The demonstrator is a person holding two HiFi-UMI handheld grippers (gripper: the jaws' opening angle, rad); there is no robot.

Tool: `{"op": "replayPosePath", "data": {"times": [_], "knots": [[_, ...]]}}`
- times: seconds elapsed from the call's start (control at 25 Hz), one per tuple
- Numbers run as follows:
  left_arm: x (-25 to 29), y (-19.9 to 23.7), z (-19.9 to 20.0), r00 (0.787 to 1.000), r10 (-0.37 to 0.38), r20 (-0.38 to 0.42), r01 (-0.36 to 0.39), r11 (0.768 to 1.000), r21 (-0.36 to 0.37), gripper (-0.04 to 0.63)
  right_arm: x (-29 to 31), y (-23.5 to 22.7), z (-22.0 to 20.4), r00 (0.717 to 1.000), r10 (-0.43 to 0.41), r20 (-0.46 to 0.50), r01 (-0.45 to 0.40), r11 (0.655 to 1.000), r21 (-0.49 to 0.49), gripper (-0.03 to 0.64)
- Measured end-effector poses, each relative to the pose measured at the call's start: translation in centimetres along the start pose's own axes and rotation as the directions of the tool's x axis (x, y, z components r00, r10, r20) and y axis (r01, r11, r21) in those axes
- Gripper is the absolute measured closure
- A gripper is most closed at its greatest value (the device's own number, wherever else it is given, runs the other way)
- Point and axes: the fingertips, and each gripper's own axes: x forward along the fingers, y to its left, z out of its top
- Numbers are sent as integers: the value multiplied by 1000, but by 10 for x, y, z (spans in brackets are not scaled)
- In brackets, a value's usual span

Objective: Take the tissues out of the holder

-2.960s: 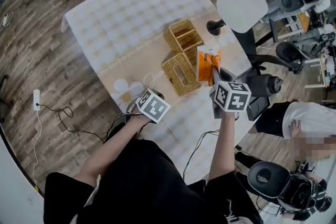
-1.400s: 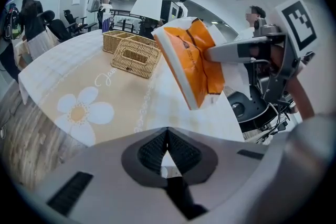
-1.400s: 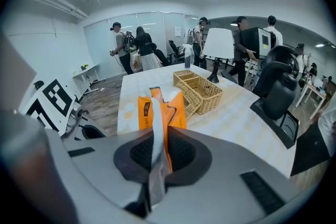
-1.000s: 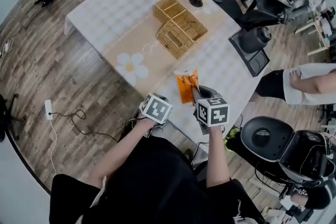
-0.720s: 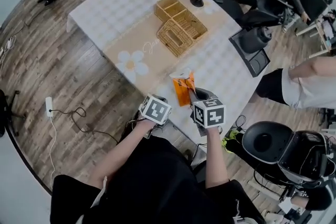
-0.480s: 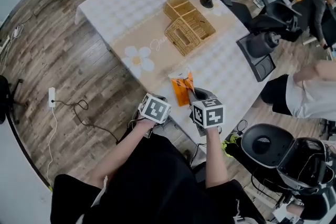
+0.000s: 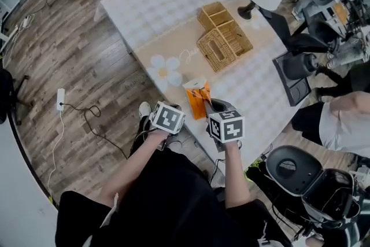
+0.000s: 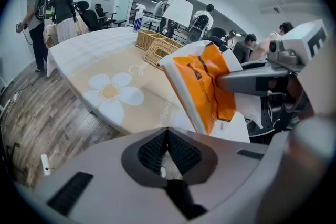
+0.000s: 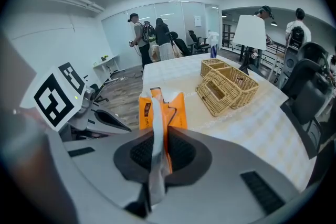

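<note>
R gripper (image 9: 157,138) clamps orange tissue pack (image 9: 176,110) (L gripper (image 8: 167,131) beside, jaws together).

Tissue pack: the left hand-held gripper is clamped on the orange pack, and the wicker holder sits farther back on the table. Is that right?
Wrong hand. It is the right hand-held gripper that is clamped on the orange tissue pack, as the right gripper view shows. The wicker holder does sit farther back on the table.

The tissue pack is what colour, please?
Tissue pack: orange and white, clearest in left gripper view.
</note>
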Motion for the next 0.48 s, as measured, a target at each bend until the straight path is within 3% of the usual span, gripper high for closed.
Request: {"op": "replayPosePath", "data": {"times": [0.48], "knots": [[-12, 102, 60, 1000, -4, 4, 4, 1000, -20, 595, 81, 22, 85, 999, 20, -35, -21, 1000, -8, 592]]}}
